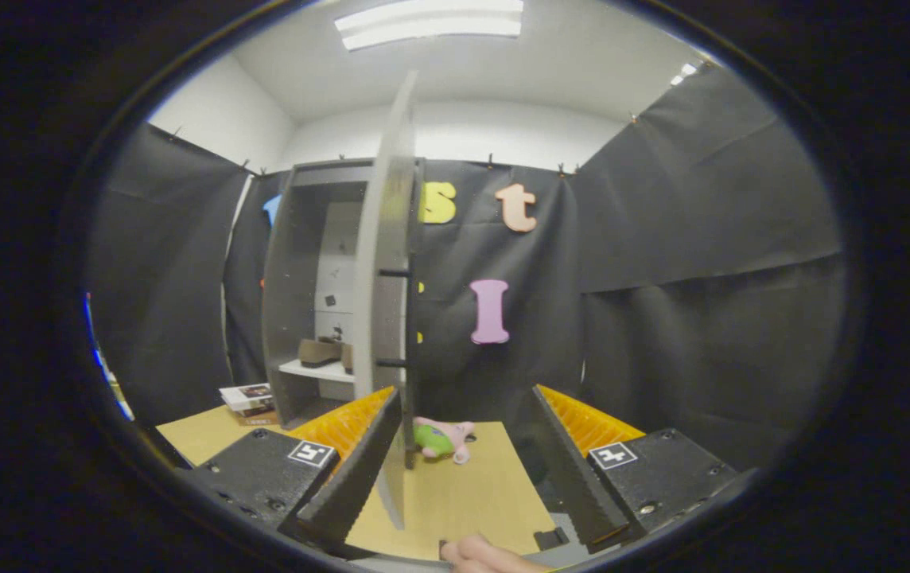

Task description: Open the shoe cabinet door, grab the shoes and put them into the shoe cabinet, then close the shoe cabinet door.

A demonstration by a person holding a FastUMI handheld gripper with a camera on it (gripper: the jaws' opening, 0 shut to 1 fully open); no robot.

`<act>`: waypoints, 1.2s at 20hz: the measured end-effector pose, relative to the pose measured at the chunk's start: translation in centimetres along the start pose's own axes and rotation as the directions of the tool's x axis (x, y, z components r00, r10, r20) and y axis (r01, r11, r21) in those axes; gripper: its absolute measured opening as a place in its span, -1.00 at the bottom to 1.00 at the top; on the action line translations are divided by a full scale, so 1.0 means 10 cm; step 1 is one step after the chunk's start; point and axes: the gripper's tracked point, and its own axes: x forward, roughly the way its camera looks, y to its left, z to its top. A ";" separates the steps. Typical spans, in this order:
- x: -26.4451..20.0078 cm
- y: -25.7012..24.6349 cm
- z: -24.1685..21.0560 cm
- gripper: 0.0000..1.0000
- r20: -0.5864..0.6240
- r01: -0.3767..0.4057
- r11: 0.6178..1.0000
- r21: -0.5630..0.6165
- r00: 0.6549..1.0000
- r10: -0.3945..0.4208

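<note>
Jaws spread wide, cabinet door [388, 318] edge-on between them; seemingly shoes [326, 351] on the shelf [318, 370] beyond.

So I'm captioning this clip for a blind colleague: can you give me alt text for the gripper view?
The open gripper has its fingers spread around the edge of the swung-open shoe cabinet door. Inside the grey shoe cabinet, a pair of tan shoes sits on a white shelf. On the wooden table lie a pink-and-green plush toy and some books.
</note>
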 end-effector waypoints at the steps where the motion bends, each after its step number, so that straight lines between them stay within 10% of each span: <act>1: 0.10 -0.05 -0.09 1.00 -0.027 0.007 1.000 -0.001 1.000 -0.007; 24: 0.83 0.86 -0.74 0.86 -0.156 -0.122 0.991 0.057 0.979 0.130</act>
